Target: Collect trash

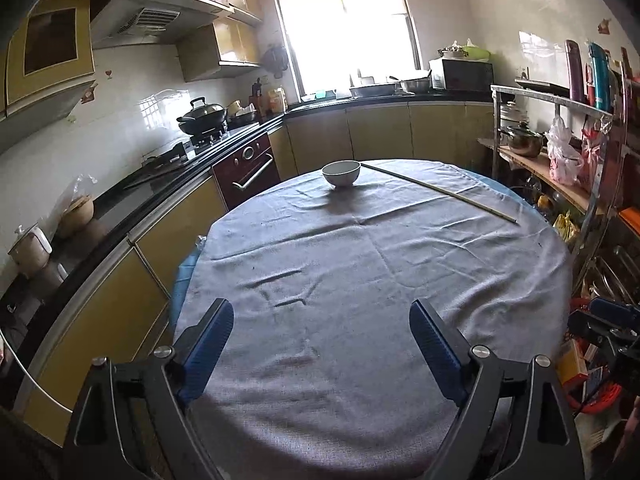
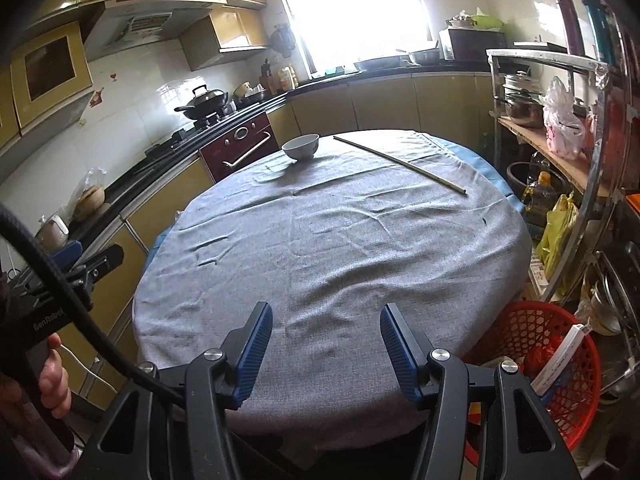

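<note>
A round table under a grey cloth (image 1: 360,280) fills both views (image 2: 340,240). A white bowl (image 1: 341,173) stands at its far side, also in the right wrist view (image 2: 301,147). A long thin stick (image 1: 440,192) lies across the far right of the cloth, also in the right wrist view (image 2: 400,164). A red mesh basket (image 2: 548,364) holding wrappers sits on the floor right of the table. My left gripper (image 1: 322,312) is open and empty over the near cloth. My right gripper (image 2: 326,316) is open and empty over the near edge.
Yellow kitchen cabinets and a black counter (image 1: 160,176) with a wok (image 1: 202,114) run along the left and back. A metal rack (image 2: 560,128) with pots, bags and bottles stands right of the table. The left gripper's body and hand (image 2: 52,320) show at left.
</note>
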